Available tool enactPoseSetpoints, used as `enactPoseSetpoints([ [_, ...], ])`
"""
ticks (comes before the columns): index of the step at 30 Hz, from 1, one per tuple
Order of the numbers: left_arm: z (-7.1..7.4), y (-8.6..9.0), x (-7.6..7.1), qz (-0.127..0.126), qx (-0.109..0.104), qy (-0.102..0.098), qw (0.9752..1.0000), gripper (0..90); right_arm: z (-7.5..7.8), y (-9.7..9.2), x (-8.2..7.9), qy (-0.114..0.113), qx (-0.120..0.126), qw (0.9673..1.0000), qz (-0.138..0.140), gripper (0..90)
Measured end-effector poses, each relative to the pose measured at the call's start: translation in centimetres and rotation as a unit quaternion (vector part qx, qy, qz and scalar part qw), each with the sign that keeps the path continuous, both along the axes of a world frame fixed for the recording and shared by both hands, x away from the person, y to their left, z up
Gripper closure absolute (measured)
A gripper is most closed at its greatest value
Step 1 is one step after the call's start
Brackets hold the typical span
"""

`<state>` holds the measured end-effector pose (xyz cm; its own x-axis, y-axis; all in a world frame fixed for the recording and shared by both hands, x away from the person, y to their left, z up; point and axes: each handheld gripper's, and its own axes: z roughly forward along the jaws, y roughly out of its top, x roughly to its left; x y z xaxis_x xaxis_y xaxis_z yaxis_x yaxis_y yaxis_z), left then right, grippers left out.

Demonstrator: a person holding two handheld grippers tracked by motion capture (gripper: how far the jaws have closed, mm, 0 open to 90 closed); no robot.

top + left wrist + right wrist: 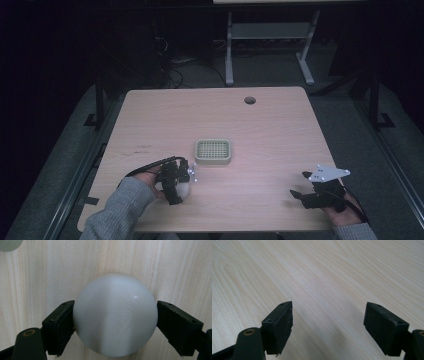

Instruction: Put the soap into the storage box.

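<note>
Left gripper view reveals the white ball clamped between both jaws.

A smooth, milky white ball sits on the pale wood bench near its front left, held between the two jaws of the left tongs, which touch it on both sides. A small pale green grid-topped tray lies flat near the bench's middle, just beyond the ball.

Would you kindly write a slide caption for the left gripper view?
The left gripper closes its jaws on either side of a white ball over the pale wooden table.
</note>
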<state>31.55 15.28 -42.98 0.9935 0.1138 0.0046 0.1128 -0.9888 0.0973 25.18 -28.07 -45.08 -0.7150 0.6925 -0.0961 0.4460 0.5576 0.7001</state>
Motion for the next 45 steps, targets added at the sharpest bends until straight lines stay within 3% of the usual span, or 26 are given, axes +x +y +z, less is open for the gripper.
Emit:
enactPoseSetpoints([
  [23, -0.41, -0.13, 0.19, -0.004, 0.017, 0.0, 0.9998, 23.4, 0.12, 0.0, -0.08, -0.003, 0.004, 1.0, -0.001, 22.7],
  [45, 0.02, 0.15, 0.06, 0.0, 0.005, 0.011, 0.9999, 24.0, 0.03, -0.07, -0.02, 0.001, 0.008, 1.0, -0.004, 22.7],
])
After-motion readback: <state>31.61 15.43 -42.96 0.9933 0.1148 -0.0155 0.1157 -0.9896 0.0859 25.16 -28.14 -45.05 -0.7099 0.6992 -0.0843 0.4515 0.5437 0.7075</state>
